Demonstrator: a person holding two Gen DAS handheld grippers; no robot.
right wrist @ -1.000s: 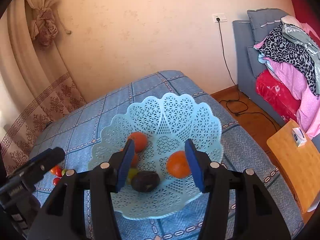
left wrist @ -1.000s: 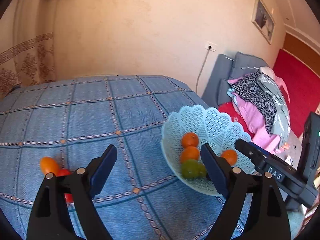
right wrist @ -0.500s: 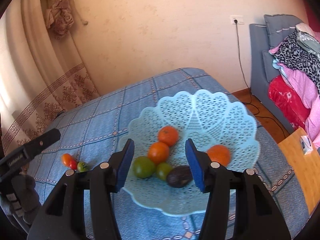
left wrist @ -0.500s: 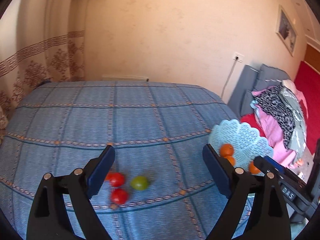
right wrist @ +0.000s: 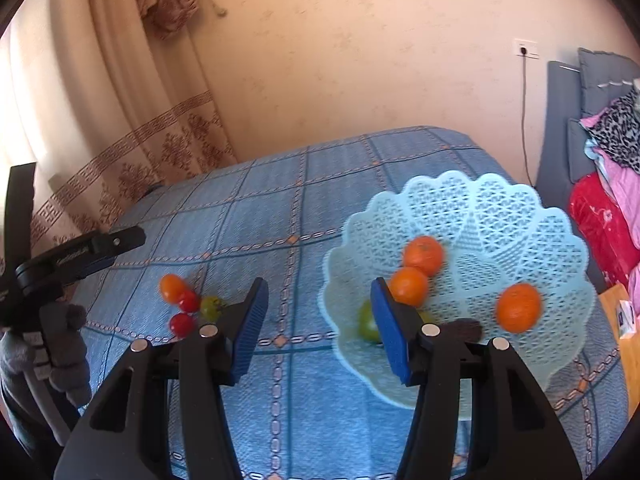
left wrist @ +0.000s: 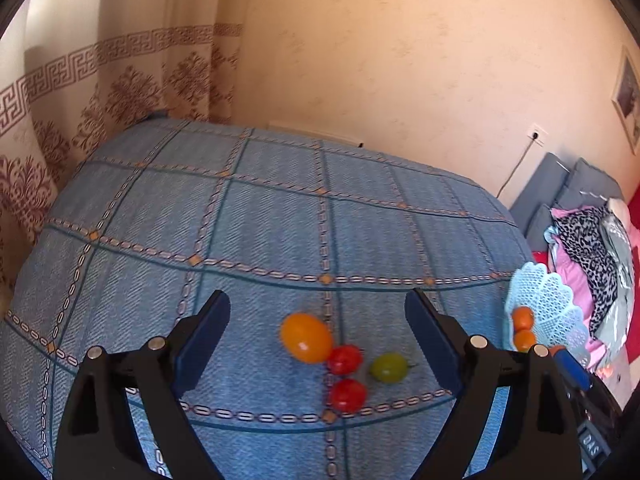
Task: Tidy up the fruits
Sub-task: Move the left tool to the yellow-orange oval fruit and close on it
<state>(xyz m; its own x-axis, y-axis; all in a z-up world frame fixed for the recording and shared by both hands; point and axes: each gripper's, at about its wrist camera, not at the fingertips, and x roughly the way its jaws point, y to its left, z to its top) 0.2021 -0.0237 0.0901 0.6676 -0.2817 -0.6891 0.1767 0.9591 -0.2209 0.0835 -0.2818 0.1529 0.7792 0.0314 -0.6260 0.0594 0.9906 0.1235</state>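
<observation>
On the bed, a basket is seen with oranges inside; four loose fruits lie well apart from it. These are framed between the spread, empty left fingers. The right gripper is also spread. Round fruit could be nudged away on soft fabric.

Home bedroom, blue bedspread, patterned curtain, piled clothes

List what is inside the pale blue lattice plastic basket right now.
The pale blue lattice basket holds three oranges, a green fruit and a dark brown fruit. The right gripper partly covers the last two; anything behind its finger is hidden.
</observation>
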